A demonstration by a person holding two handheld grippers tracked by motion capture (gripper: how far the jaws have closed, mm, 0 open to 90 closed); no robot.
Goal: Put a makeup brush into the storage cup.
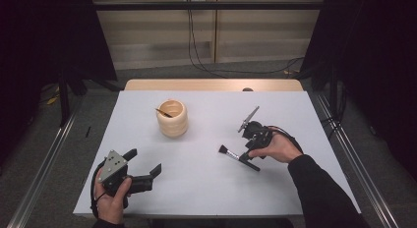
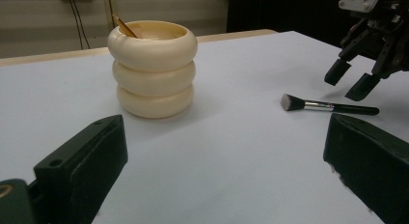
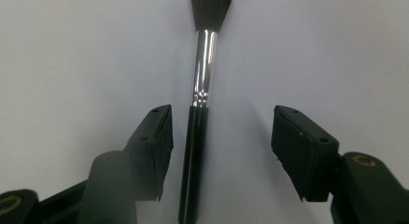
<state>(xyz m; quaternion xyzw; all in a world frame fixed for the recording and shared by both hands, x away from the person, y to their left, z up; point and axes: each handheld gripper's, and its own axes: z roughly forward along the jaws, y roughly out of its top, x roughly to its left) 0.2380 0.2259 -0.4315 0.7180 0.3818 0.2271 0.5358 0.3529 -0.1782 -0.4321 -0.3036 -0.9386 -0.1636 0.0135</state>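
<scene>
A makeup brush (image 1: 236, 156) with a black handle, silver ferrule and dark bristles lies flat on the white table (image 1: 206, 188), right of centre. My right gripper (image 1: 248, 156) points down over its handle. In the right gripper view the handle (image 3: 195, 156) lies between the two jaws, nearer the left one, and neither pad presses on it, so the right gripper (image 3: 223, 125) is open. A cream ribbed cup (image 1: 172, 118) stands upright farther back at centre-left, with a thin wooden stick (image 1: 163, 112) leaning inside. My left gripper (image 1: 145, 160) rests near the front left edge, open and holding nothing.
In the left gripper view the cup (image 2: 152, 69) stands ahead, the brush (image 2: 328, 107) lies to the right, and the right gripper (image 2: 349, 80) hangs above the handle's end. A wooden strip (image 1: 211, 84) borders the table's far edge. Cables cross the floor behind.
</scene>
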